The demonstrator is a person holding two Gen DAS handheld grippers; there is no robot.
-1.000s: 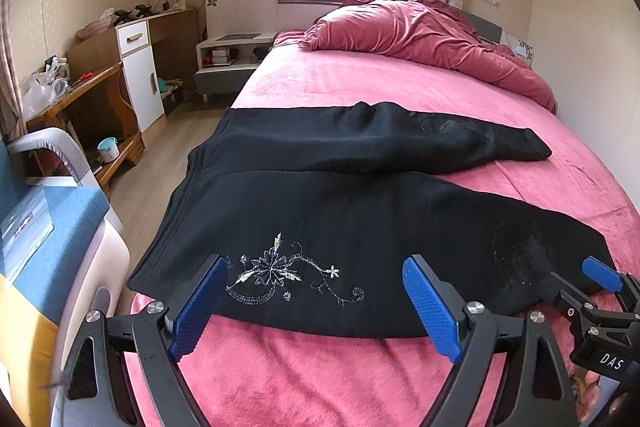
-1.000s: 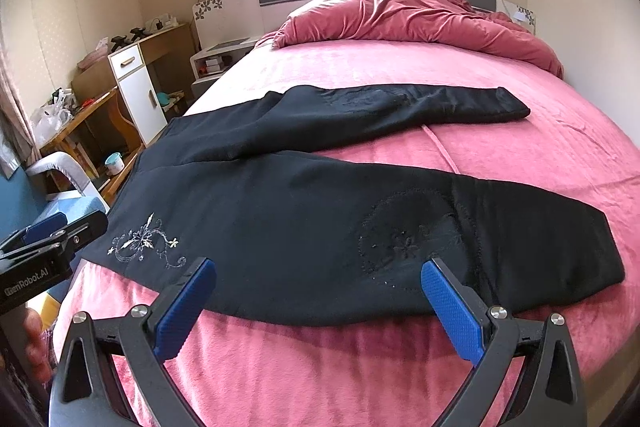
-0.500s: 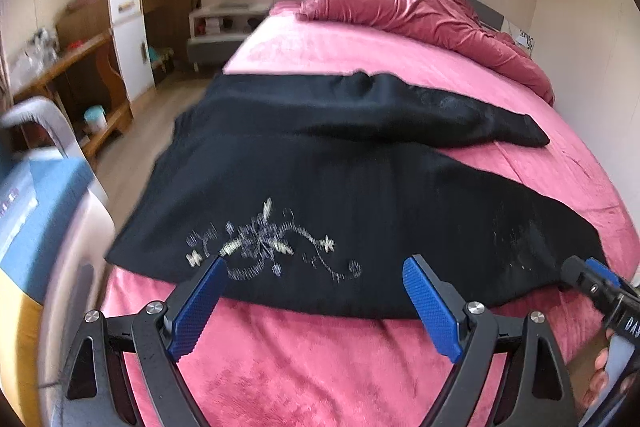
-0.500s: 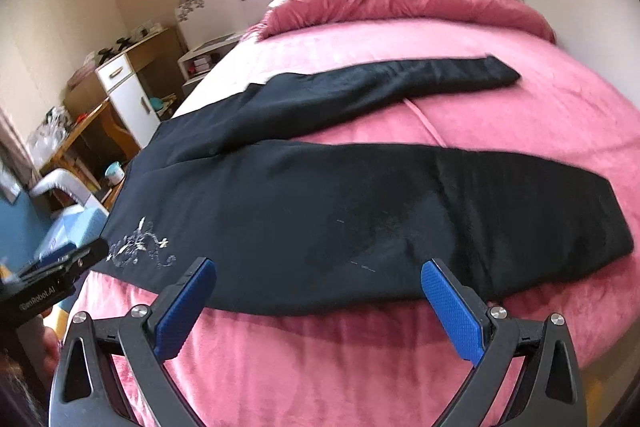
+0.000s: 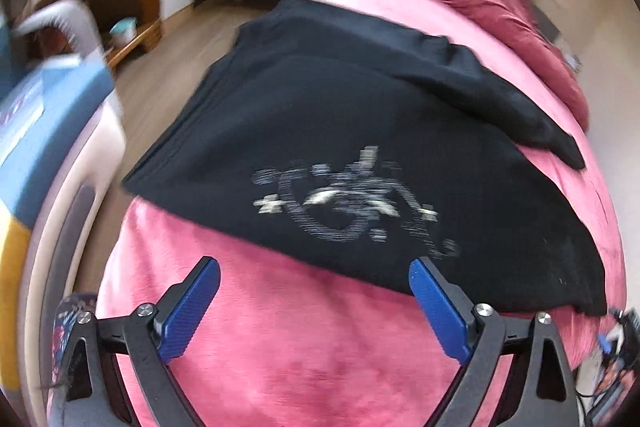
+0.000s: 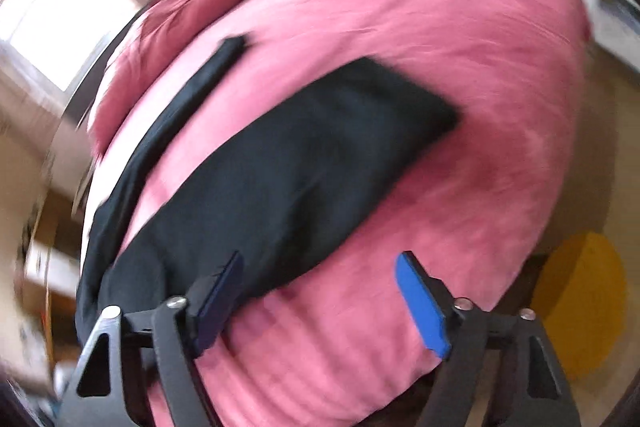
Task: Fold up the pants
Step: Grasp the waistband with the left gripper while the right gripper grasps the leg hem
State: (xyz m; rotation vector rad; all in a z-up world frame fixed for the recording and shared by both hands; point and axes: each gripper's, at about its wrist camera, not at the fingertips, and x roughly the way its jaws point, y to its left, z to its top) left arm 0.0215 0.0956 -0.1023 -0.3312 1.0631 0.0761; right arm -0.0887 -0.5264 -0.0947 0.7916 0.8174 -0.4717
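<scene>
Approaching: both tools head for the near edge of the pants, no fold begun, judging by the flat layout.
pants (image 5: pixel 360 131): spread flat on the bed (image 5: pixel 280 347), both legs laid out apart, likely for an easy grab; just ahead of each tool.
embroidery (image 5: pixel 352 199): blurred, ahead of left tool.
left tool (image 5: pixel 316 311): spread wide, empty, over bare bed just short of the hem edge.
right tool (image 6: pixel 320 295): spread wide, empty; left finger (image 6: pixel 220 291) overlaps the pants edge, contact unclear.
</scene>
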